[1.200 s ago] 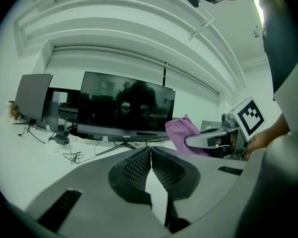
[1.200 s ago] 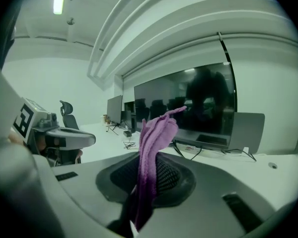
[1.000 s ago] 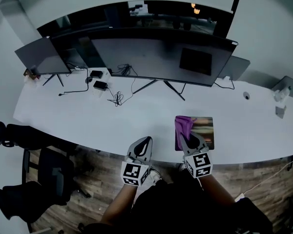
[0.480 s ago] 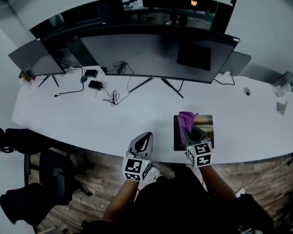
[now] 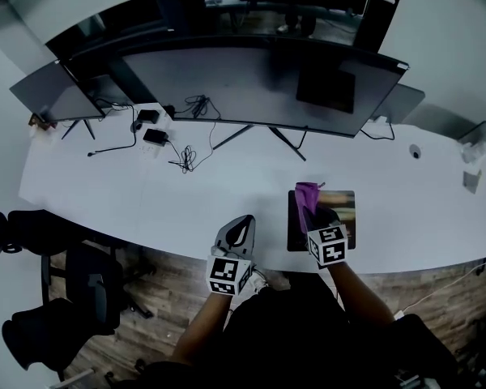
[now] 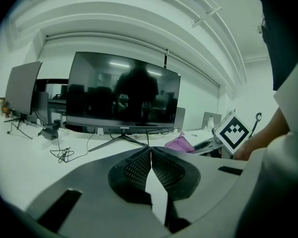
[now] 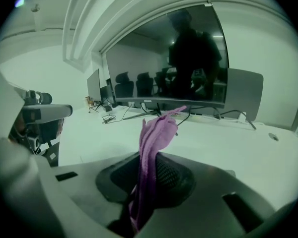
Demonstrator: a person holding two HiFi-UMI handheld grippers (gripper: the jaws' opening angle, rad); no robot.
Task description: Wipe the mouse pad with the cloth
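Note:
A dark mouse pad (image 5: 343,205) lies near the front edge of the white desk (image 5: 146,201), right of centre. My right gripper (image 5: 317,215) hangs over the pad's left part, shut on a purple cloth (image 5: 307,194) that sticks out past the jaws toward the monitor. In the right gripper view the cloth (image 7: 154,138) stands up in a fold between the jaws of the right gripper (image 7: 148,175). My left gripper (image 5: 236,235) is at the desk's front edge, left of the pad, shut with nothing in it. The left gripper (image 6: 151,163) has its pads touching.
A wide dark monitor (image 5: 251,79) stands at the back of the desk, a smaller screen (image 5: 53,96) to its left. Cables and adapters (image 5: 158,136) lie at the back left. Office chairs (image 5: 57,298) stand on the wooden floor at the left.
My right gripper has moved forward over the pad with the cloth, away from the desk's front edge. The left gripper has stayed at the desk edge.

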